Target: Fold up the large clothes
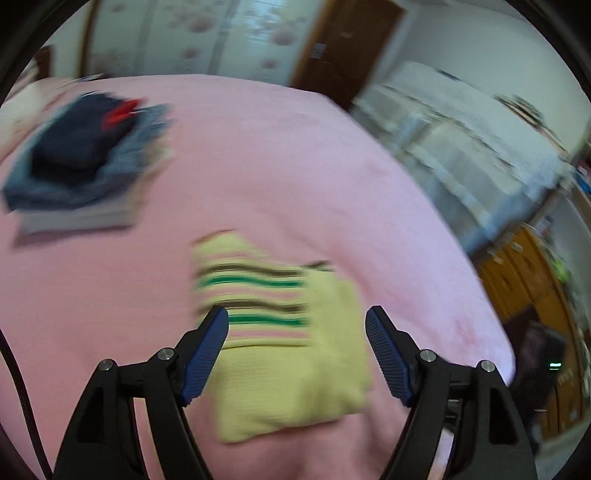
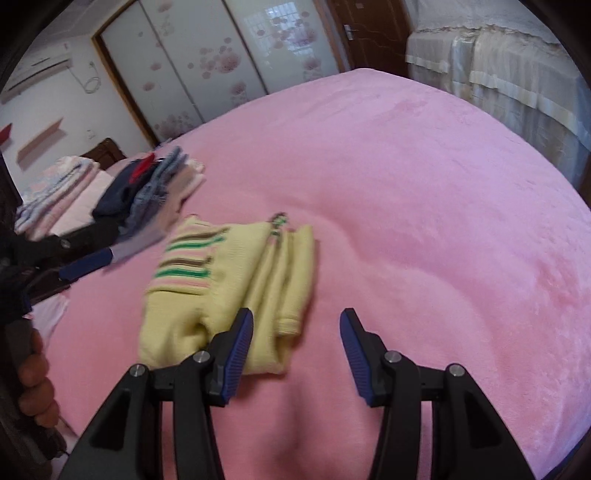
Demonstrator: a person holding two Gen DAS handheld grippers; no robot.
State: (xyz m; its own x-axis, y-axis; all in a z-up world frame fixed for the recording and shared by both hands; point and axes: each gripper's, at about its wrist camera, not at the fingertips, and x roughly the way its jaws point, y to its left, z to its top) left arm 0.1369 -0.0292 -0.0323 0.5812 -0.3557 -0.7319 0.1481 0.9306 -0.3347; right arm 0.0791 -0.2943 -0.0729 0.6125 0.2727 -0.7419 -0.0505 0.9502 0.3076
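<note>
- Left wrist view: the left gripper (image 1: 297,323) hangs over the bed with its jaws spread wide and nothing between the blue pads (image 1: 205,360).
- Right wrist view: the right gripper (image 2: 296,326) is likewise parted and empty, its left pad (image 2: 236,363) crossing in front of the near edge of the garment; whether it touches the cloth cannot be told.
- Between and just beyond the left gripper's fingers lies the folded yellow sweater (image 1: 284,350), flat on the pink blanket (image 1: 332,177), with green, brown and pink stripes across its far part.
- From the right side the same sweater (image 2: 221,291) shows as a compact bundle, its stripes on the left half and folded layers of plain yellow knit on the right.
- The left gripper also appears at the left edge of the right wrist view, low and just beside the sweater, with fingers of the person's hand (image 2: 35,384) below it.
- Farther off on the bed sits a stack of folded clothes (image 1: 85,166), dark blue on top with a touch of red, well apart from the sweater.
- Behind the bed stand sliding wardrobe doors (image 2: 207,62) with a pink flower print, and a dark wooden door (image 2: 369,29).
</note>
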